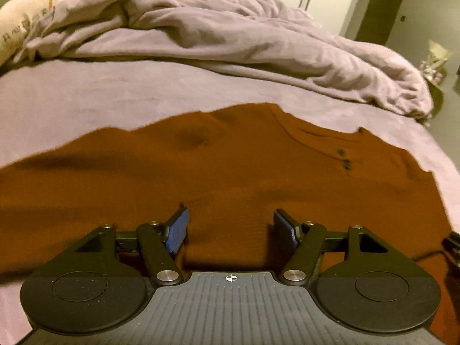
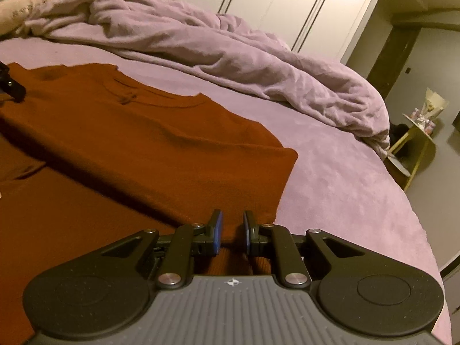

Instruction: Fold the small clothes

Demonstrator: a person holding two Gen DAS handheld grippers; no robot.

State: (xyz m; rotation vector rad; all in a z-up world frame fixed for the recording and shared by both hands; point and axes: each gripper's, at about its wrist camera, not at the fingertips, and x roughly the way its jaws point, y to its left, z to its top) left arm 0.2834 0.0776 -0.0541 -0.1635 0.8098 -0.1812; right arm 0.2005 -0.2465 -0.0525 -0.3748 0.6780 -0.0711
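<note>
One rust shirt (image 1: 201,172), collar (image 1: 327,135) far-right, lengthwise sideways

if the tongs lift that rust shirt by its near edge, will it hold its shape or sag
The rust shirt will likely sag: it lies limp with soft wrinkles. The knit looks grippy, so probably little slip. The folded-over layer may fall open once the right tongs lift.
</note>
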